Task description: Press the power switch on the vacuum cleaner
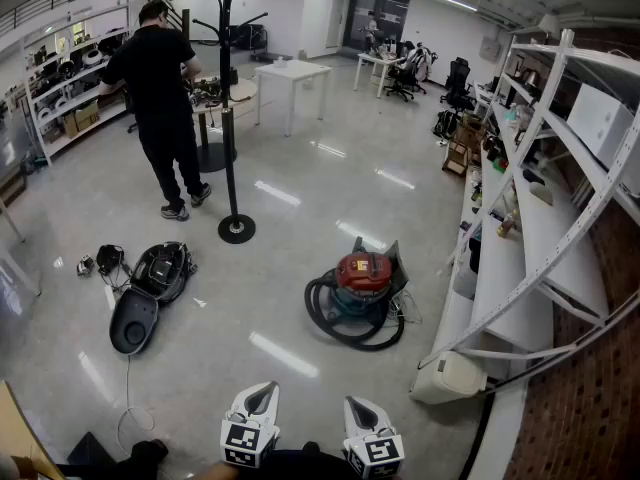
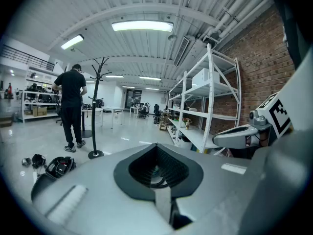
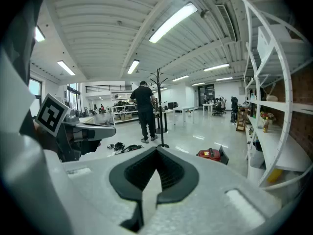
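Note:
The vacuum cleaner (image 1: 362,276) stands on the glossy floor right of centre, with a red lid, a teal body and a black hose (image 1: 330,320) coiled around it. In the right gripper view the vacuum cleaner (image 3: 211,154) is small and far off, beyond the jaws. My left gripper (image 1: 261,398) and right gripper (image 1: 361,410) are held side by side at the bottom edge, well short of the vacuum. Both are shut with nothing between the jaws, as shown by the left gripper (image 2: 157,153) and right gripper (image 3: 156,156) in their own views. No switch can be made out at this distance.
A person in black (image 1: 160,98) stands at the back left beside a black coat stand (image 1: 232,128). An open black case (image 1: 150,288) with cables lies on the floor at left. White shelving (image 1: 540,218) runs along the right wall, with a white canister (image 1: 448,376) at its foot.

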Motion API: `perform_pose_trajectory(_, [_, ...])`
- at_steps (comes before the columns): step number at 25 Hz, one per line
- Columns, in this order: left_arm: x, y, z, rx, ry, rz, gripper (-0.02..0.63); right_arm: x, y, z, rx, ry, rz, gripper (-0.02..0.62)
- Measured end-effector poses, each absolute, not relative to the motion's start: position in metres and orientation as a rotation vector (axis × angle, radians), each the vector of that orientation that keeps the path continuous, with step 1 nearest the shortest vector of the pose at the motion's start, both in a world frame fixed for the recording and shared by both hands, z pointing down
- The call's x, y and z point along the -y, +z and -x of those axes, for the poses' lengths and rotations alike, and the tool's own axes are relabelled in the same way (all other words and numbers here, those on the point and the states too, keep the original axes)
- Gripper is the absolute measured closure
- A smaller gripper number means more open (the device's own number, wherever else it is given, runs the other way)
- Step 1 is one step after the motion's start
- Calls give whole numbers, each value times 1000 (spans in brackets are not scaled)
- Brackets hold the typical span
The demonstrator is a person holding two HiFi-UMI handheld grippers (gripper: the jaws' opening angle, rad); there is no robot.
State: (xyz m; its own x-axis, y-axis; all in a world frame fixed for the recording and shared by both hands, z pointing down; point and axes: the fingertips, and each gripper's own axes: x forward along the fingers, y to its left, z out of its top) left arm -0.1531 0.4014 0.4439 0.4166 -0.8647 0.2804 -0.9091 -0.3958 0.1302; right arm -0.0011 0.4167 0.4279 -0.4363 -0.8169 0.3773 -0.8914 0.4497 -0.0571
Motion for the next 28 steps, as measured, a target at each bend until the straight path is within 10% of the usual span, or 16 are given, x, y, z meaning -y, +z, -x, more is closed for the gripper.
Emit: perform_pose_trajectory(28, [-386, 449, 70, 1623, 229, -2361, 591, -389, 453, -83, 2479, 412, -1424, 603])
